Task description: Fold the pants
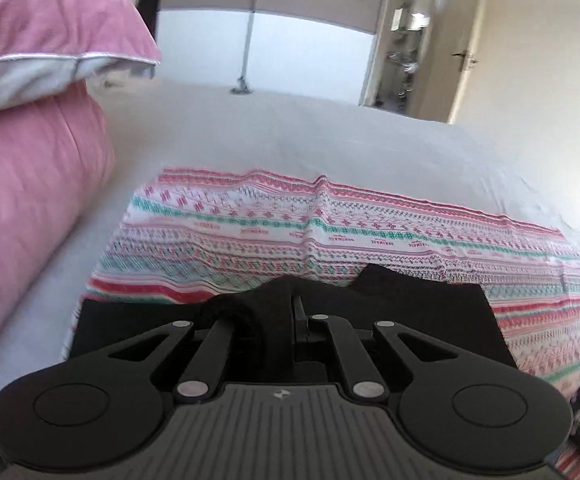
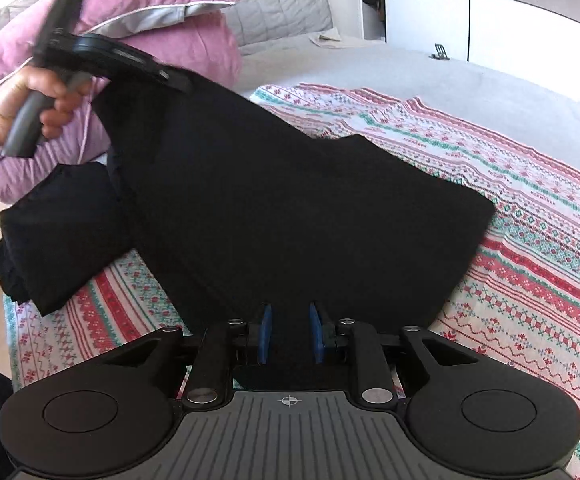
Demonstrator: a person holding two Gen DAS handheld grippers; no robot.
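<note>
Right gripper point(image 2: 289, 334) parted over black pants point(image 2: 290, 208); left gripper point(image 2: 178, 82) pinching corner (lifted, sloping up-left).

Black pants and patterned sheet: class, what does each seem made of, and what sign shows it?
Black pants: probably soft matte woven or knit fabric; they drape limply from the left gripper without shine. Patterned sheet: likely thin printed cotton; it lies flat with small wrinkles and a dull surface.

Black pants point(image 2: 290, 200) lifted over patterned blanket point(image 2: 530, 220)
</note>
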